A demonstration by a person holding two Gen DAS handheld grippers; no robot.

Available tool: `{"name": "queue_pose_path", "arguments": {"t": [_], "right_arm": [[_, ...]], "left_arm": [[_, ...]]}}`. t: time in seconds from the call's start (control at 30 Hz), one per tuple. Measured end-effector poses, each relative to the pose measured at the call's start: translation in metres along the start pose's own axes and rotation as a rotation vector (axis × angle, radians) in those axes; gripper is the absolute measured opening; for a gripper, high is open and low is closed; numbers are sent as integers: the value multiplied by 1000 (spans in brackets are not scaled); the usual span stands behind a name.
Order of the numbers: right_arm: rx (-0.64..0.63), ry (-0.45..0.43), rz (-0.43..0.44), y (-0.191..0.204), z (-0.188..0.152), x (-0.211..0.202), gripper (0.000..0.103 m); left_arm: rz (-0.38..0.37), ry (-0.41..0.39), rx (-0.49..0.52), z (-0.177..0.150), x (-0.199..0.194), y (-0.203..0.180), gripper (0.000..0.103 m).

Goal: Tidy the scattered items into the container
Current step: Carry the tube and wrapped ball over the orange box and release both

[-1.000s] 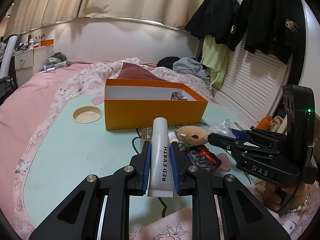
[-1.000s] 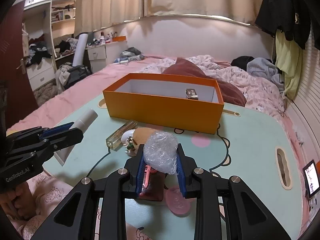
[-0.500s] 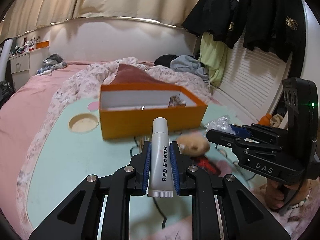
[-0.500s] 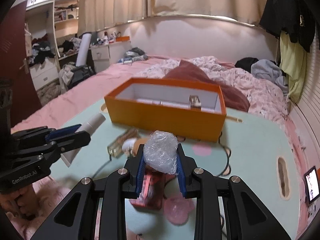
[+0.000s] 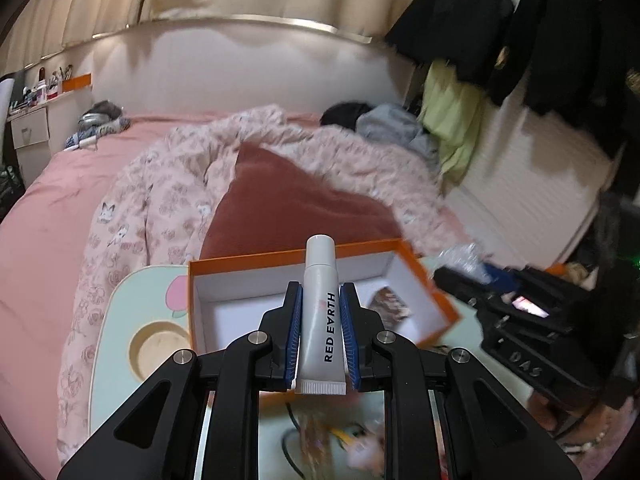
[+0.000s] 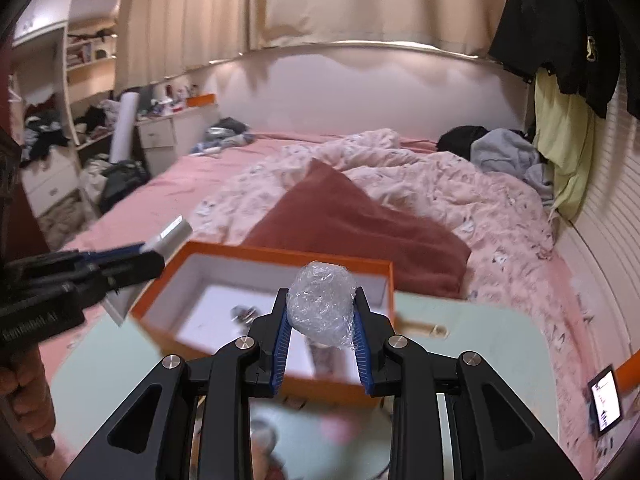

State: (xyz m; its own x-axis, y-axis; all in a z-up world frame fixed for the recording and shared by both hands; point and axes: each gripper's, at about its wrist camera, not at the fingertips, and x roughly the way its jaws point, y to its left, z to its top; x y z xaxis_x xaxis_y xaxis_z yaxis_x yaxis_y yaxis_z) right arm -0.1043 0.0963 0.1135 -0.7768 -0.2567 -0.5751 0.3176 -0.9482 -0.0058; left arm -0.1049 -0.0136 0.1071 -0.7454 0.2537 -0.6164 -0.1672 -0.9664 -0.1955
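One bed (image 6: 168,196), pink sheet, with one floral quilt (image 6: 460,200) and one dark red cushion (image 6: 352,224) lying on it.

One pale green lap table (image 6: 480,344) set on the bed, one round cup recess (image 5: 158,350) at its left side.

One orange box (image 5: 430,292), open-topped, white inside, standing on the table. Two small items lie on its floor: one patterned packet (image 5: 390,304) toward its right end, one small dark object (image 6: 244,314) too blurred to identify.

Two grippers, black with blue pads.

Left gripper (image 5: 320,332): jaws drawn close, pads pressed on both flanks of one white tube (image 5: 322,320) lettered RED EARTH. The tube lies lengthwise between the fingers, cap end forward past the fingertips, crimped end back toward the camera. The cap sits above the box's far wall; the tube is held over the box interior, clear of its floor.

Right gripper (image 6: 320,336): jaws narrowly apart, pads clamped on one ball of crumpled clear plastic wrap (image 6: 323,306). The ball bulges above and ahead of the fingertips, over the near half of the box.

Loose items on the table in front of the box: blurred, count not readable.

One small lit screen (image 6: 606,400) at the table's right edge.
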Motion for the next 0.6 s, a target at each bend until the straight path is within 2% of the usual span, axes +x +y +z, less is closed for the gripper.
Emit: {"name": "queue_pose_path", "arguments": {"t": [0.07,0.23,0.4,0.43,0.5,0.53,0.57,0.6], "right_arm": [[0,33,-13,-4,3,16,27],[41,113,-6,-14,-4,50,27],[60,133,-11,-20,-7,61,28],[64,132,-16,-22,-7,61,31],[75,131,-30,-22,-5,60,56],[85,123,-44,-24,-5,57,74],[91,106,-51,-24,-5,53,80],[96,83,-50,-25,-5,48,81]], "left_arm": [[28,28,14,-2,18,0,20],[11,71,-31,-9,42,9,20],[51,83,-35,-8,48,13,21],[60,84,-50,-7,48,15,24],[61,84,-69,-6,47,18,45],[61,77,-75,-6,44,18,52],[64,65,-75,-6,40,18,65],[68,53,-73,-6,37,17,73]]}}
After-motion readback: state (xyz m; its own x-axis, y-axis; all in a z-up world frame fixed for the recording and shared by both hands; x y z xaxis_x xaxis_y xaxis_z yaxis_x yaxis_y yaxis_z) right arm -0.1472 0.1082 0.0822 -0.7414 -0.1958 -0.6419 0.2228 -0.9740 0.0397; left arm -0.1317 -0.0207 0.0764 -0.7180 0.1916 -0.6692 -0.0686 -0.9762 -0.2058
